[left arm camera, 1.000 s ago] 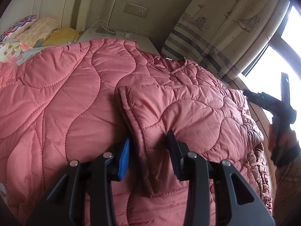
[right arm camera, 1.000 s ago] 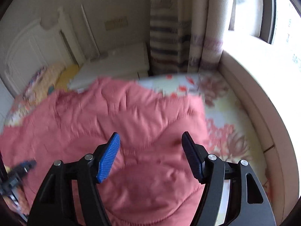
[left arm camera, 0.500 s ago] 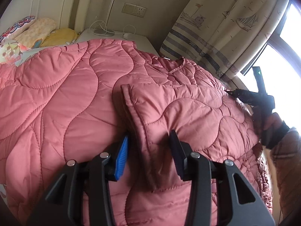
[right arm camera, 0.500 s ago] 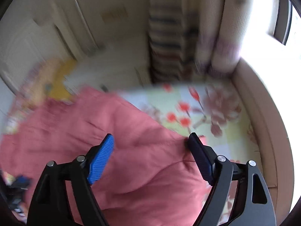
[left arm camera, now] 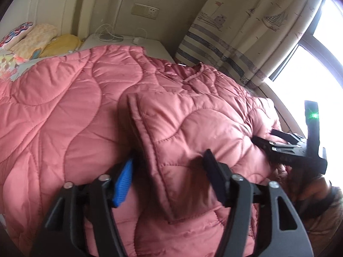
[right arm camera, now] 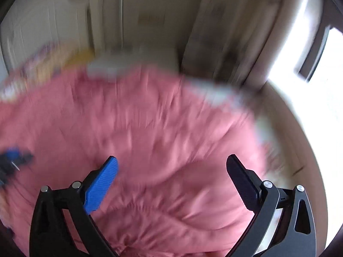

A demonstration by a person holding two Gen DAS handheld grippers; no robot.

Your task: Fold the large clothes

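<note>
striped curtains (left arm camera: 227,34) and a bright window fill the upper right of the frame; below them a pink quilted jacket (left arm camera: 90,111) covers the bed. left gripper (left arm camera: 167,171) gapes wide around the folded sleeve (left arm camera: 193,141) at lower centre. right gripper (right arm camera: 171,180), fingers spread, hovers over the blurred jacket, holding nothing

Both grippers are black plastic frames with silver screws at the joints; the left gripper (left arm camera: 169,175) and right gripper (right arm camera: 171,177) each carry one ribbed blue pad and one dark pad. At the right edge of the left wrist view, the right gripper's body shows a green light, with a brown patterned sleeve (left arm camera: 321,209) below.
</note>
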